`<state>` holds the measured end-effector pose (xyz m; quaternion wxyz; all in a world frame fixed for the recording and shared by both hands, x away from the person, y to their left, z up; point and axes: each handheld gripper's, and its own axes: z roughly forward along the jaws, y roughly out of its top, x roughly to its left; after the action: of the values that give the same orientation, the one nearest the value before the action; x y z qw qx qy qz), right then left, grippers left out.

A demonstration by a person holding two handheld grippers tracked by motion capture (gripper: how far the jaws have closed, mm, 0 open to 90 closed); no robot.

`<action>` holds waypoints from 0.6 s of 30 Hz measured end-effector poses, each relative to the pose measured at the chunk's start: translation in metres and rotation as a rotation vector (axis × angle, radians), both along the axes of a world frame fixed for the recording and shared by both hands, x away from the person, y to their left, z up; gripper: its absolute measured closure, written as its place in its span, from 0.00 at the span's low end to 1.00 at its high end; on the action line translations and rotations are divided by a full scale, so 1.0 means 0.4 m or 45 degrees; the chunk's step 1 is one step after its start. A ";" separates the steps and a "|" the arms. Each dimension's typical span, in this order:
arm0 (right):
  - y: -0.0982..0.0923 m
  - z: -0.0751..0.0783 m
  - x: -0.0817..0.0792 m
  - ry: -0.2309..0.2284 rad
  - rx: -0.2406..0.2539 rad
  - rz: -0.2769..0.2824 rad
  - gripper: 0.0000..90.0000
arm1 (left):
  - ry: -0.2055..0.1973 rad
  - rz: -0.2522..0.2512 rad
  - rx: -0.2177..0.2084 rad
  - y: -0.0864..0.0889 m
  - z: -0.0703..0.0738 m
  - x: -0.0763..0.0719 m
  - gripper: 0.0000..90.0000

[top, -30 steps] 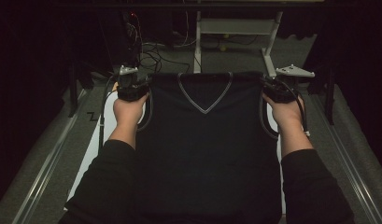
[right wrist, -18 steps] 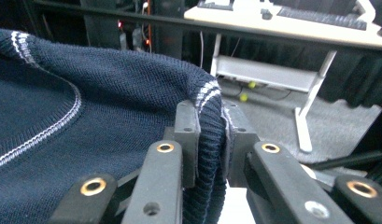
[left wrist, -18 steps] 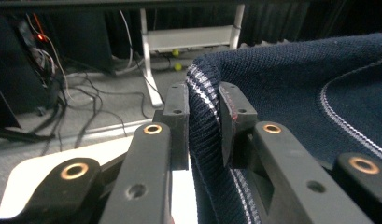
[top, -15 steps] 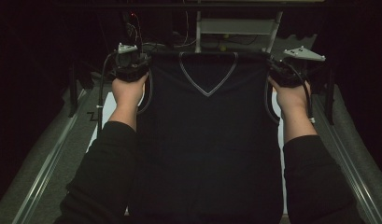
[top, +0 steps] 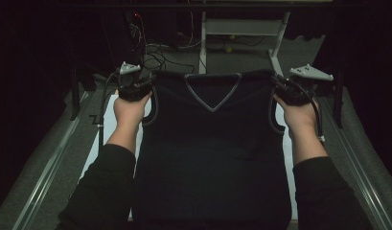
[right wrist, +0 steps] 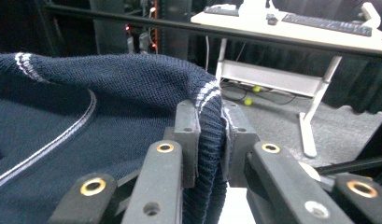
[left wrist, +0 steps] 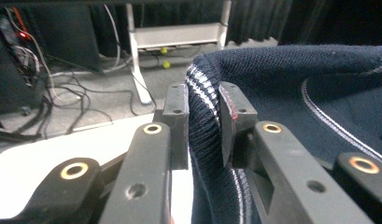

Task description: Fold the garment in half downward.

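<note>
A dark navy knit vest [top: 210, 143] with a pale-striped V-neck lies spread on the white table top [top: 90, 158]. My left gripper [top: 136, 86] is shut on its left shoulder, and in the left gripper view the pads pinch the striped armhole rib [left wrist: 202, 126]. At the other shoulder my right gripper [top: 289, 91] is shut on the cloth too; the right gripper view shows the rib [right wrist: 209, 135] squeezed between its jaws. Both shoulders are held up off the table while the lower part of the vest rests on it.
Metal rails [top: 50, 167] run along both sides of the table. Beyond the far edge stand a white desk frame [top: 241, 28] and tangled cables [top: 155, 52] on the floor. The surroundings are dark.
Both grippers carried the vest's shoulders toward the far edge half a second ago, then came back and now hold them slightly nearer and wider apart. The grips stayed shut throughout.
</note>
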<state>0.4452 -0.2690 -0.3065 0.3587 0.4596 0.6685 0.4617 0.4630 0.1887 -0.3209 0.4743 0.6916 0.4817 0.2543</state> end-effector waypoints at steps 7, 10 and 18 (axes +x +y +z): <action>-0.022 -0.075 -0.100 0.011 -0.004 0.050 0.88 | 0.006 -0.097 0.011 0.005 -0.080 -0.123 0.80; -0.027 -0.111 -0.149 0.005 -0.020 0.083 0.88 | -0.001 -0.131 0.039 0.013 -0.108 -0.174 0.80; -0.048 -0.196 -0.291 0.016 0.000 0.153 0.88 | -0.008 -0.203 0.032 0.029 -0.171 -0.309 0.80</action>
<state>0.3288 -0.2882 -0.3848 0.3262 0.4216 0.6972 0.4794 0.3395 0.2004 -0.3893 0.4858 0.7330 0.4202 0.2239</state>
